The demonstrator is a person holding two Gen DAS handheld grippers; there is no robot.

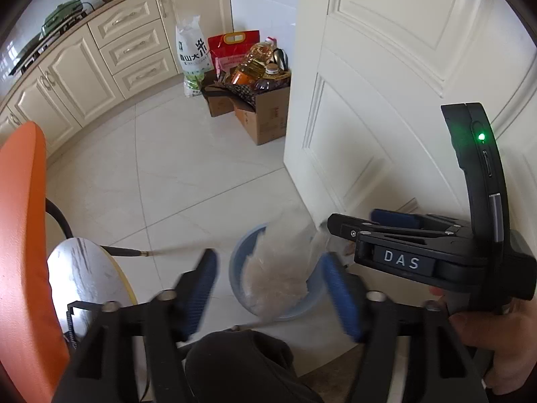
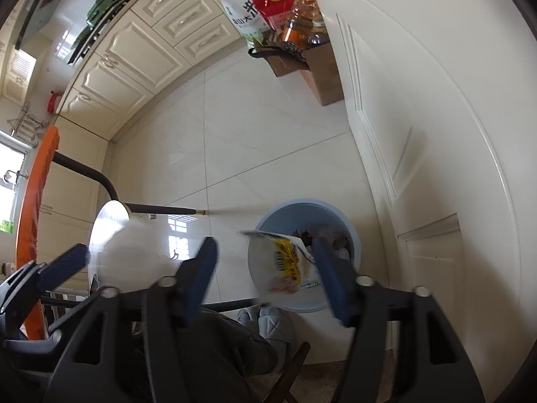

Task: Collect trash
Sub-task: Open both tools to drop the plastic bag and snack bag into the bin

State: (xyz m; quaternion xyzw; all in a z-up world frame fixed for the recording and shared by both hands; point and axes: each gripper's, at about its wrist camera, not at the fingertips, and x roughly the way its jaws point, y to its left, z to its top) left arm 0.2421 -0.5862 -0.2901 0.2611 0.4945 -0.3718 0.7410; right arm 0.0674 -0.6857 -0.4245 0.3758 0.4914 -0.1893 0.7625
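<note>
The left gripper (image 1: 268, 288) hangs released above the blue bin (image 1: 278, 305) on the floor, by the door, so the blurred pale wad (image 1: 278, 268) can drop inside. The right gripper (image 2: 265, 275) is also released over the bin; its yellow wrapper (image 2: 288, 262) is loose between the fingers, over the rim.

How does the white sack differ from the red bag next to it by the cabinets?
The white sack is plain white with dark characters and a green base; the red bag is bright red. The red bag has a yellow carry handle; the white sack shows none. Both stand upright on the floor beside a cardboard box.
</note>
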